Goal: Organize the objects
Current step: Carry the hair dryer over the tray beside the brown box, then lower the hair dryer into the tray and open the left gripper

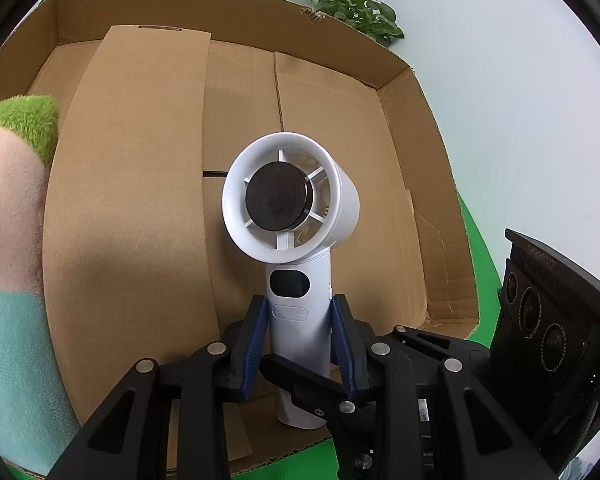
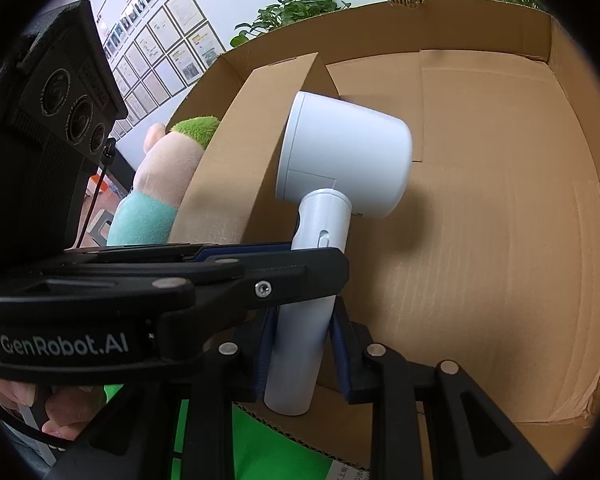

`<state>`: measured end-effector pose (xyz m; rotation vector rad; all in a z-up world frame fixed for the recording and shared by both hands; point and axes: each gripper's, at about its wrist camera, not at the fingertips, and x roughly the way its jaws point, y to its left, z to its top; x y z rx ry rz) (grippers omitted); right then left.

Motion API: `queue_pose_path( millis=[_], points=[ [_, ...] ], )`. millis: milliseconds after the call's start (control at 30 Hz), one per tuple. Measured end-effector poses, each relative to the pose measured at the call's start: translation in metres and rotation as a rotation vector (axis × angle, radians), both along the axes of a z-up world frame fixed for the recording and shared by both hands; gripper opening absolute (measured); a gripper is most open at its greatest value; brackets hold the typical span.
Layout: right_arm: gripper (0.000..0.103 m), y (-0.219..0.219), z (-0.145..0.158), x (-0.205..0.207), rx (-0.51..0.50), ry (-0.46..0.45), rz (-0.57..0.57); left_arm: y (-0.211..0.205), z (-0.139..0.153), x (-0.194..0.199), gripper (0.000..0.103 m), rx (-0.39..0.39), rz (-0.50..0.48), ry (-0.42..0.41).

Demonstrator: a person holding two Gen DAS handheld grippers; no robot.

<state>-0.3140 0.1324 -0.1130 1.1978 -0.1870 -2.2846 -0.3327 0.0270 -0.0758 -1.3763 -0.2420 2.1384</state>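
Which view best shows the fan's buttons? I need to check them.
Left wrist view: the fan faces it, its plus-minus button visible. The right wrist view shows only the fan's side.

A pale, evenly lit wall (image 1: pixel 520 92) is seen behind the scene. Leafy green plants (image 1: pixel 352 4) are placed along its foot. In the right wrist view, rows of framed documents and portrait photos (image 2: pixel 156 44) are hung on the wall at upper left. The table (image 1: pixel 486 280) is covered in bright green, glimpsed at the lower edges of both views.
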Motion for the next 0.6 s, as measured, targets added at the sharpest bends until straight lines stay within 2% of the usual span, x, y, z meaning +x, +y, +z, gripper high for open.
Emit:
queue_pose_path(
  millis=[267, 433, 500, 600],
  points=[
    [0.025, 0.005, -0.005, 0.001, -0.026, -0.017, 0.003, 0.002, 0.001, 0.0, 0.029, -0.021, 0.013, -0.003],
    [0.025, 0.01, -0.013, -0.002, -0.033, -0.054, -0.024, -0.007, 0.02, 0.004, 0.03, -0.03, 0.031, 0.072],
    [0.025, 0.009, -0.014, -0.002, -0.019, -0.055, -0.029, -0.013, 0.024, 0.004, 0.029, -0.048, 0.048, 0.086],
    [0.025, 0.005, -0.015, 0.001, 0.008, -0.041, -0.026, -0.026, 0.028, 0.003, 0.03, -0.023, 0.07, 0.083]
  ],
)
